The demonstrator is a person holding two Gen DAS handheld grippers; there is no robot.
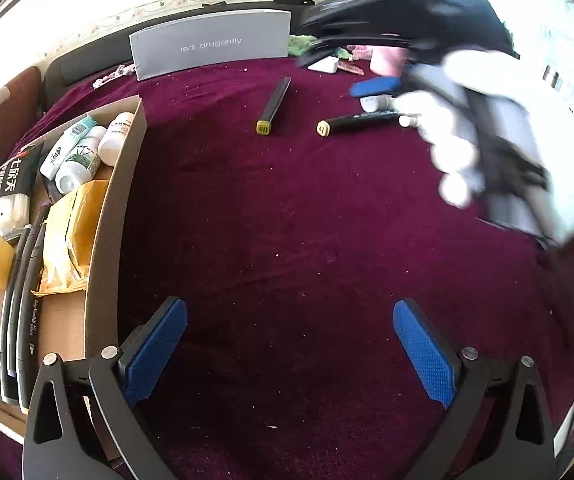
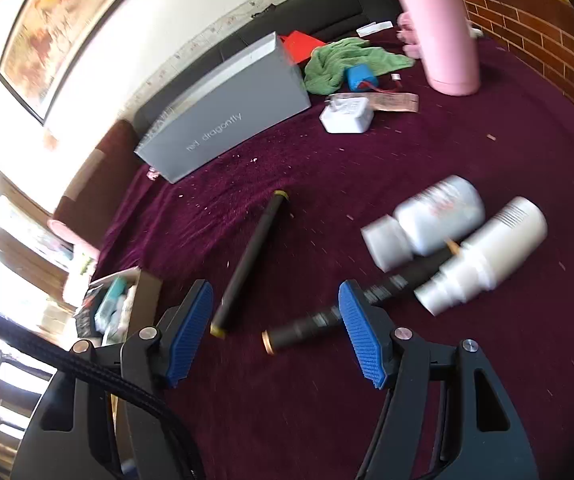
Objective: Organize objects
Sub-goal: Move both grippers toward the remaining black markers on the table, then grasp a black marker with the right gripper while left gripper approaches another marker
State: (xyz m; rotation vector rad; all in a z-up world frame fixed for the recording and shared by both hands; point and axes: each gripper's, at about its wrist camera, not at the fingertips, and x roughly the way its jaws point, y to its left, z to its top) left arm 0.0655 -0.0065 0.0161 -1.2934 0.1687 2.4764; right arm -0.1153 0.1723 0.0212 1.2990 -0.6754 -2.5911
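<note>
Between the right gripper (image 2: 277, 336) fingers, parted and empty, lie two pens (image 2: 247, 264) on the desk, axes toward 1 o'clock; left gripper (image 1: 289, 354), released wide, sits farther off

Cloth (image 2: 407, 380) deep maroon, speckled with pale crumbs. Box (image 2: 223, 116) grey, pale lettering. Markers (image 2: 247, 264) black, yellow end caps. Bottles (image 2: 439, 220) white. Tumbler (image 2: 443, 28) pink. Rag (image 2: 339, 60) green. Charger (image 2: 347, 114) white. Gripper pads (image 1: 423, 348) blue, dimpled. Carton (image 1: 115, 216) brown. Glove (image 1: 499, 144) white.
</note>
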